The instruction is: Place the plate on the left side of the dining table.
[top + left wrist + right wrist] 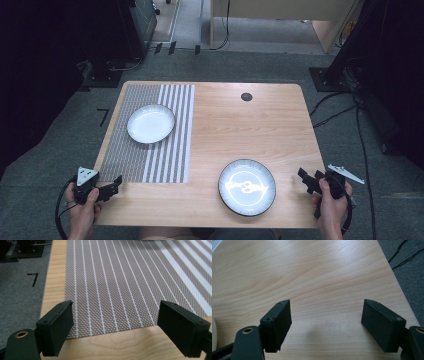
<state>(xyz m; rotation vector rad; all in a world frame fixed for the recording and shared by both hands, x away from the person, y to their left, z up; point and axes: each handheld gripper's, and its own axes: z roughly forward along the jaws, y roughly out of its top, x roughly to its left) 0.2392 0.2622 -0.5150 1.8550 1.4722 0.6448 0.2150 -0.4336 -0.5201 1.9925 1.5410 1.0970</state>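
Two plates on the table [215, 130], both tools empty.

Right tool [309, 181]: held at the table's near right corner, jaws spread wide with nothing between them. In the right gripper view the tool [325, 322] looks over bare light wood, pads clear of the surface; the table's right edge and grey floor run off past its right jaw. A pale curved rim sliver sits at the far left border of that view, just beside the left jaw's base.

Dark-rimmed plate [247, 187]: lies flat on bare wood just beside the right tool, on its left, apart from it. White centre with a glare patch.

Left tool [111, 187]: held at the near left corner of the table, jaws likewise wide apart and holding nothing. In the left gripper view the tool [115, 327] points along the striped placemat [125, 280]; the mat's near edge lies between the jaws, with wood below it. A black mark on the grey floor shows beyond its left jaw.

White plate [151, 123]: rests on the placemat, well ahead of the left tool and a little to its right, well apart from the dark-rimmed plate.

Small dark round insert [246, 97] in the table top, far ahead of the right tool.
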